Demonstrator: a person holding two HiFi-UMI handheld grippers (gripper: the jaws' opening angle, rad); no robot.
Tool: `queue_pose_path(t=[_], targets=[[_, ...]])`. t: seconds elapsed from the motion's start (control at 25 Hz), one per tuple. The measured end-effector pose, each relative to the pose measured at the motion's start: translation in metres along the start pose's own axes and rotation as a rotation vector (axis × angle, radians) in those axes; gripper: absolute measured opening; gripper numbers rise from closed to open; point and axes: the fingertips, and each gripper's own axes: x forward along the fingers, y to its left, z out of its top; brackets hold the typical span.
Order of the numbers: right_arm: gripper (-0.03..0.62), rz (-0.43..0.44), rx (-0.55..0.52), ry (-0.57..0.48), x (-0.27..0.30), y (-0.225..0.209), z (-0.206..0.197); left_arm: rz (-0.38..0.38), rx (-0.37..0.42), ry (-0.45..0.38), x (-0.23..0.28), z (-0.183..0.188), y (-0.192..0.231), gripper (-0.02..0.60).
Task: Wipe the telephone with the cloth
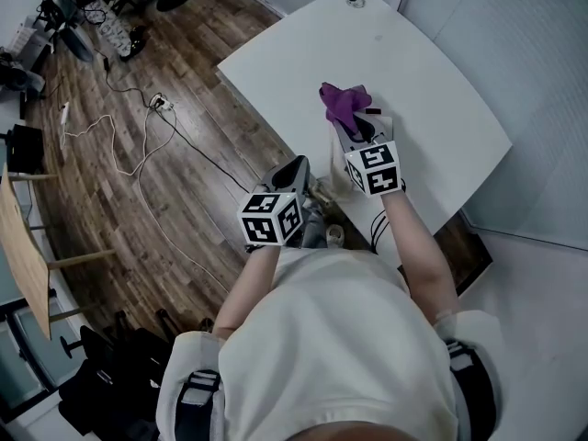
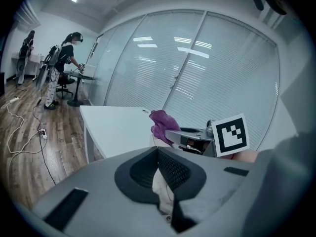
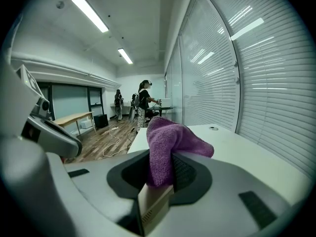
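Note:
My right gripper (image 1: 354, 122) is shut on a purple cloth (image 1: 342, 102), which bunches up out of its jaws (image 3: 168, 144). Just under the cloth lies a beige part of the telephone (image 3: 154, 206) with a slotted grille. The telephone (image 1: 323, 191) sits at the near edge of the white table (image 1: 413, 81), mostly hidden by both grippers. My left gripper (image 1: 299, 165) is to the left of the right one, shut on a pale part of the telephone (image 2: 160, 189). The cloth (image 2: 160, 122) and right gripper (image 2: 185, 135) also show in the left gripper view.
A round cable grommet (image 1: 355, 1) is at the table's far end. Cords (image 1: 377, 232) hang off the near edge. White cables (image 1: 138, 145) trail over the wooden floor at left. A glass wall with blinds (image 3: 256, 83) runs along the right. People (image 2: 61, 68) work at a far desk.

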Motion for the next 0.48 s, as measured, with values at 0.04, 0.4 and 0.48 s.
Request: queue_pose_path(t=[0.04,0.4,0.48], targets=[[0.094,0.003,-0.001,0.0,-0.001,0.001,0.0,0.001,0.0,0.0,-0.001,0.0,-0.001,0.02],[0.094,0.027,-0.02,0.005,-0.013,0.011,-0.008,0.002,-0.003,-0.008,-0.005,-0.006,-0.007,0.021],[0.094,0.031,-0.021,0.005,-0.018,0.015,-0.01,0.003,-0.001,-0.009,-0.009,-0.007,-0.008,0.021]])
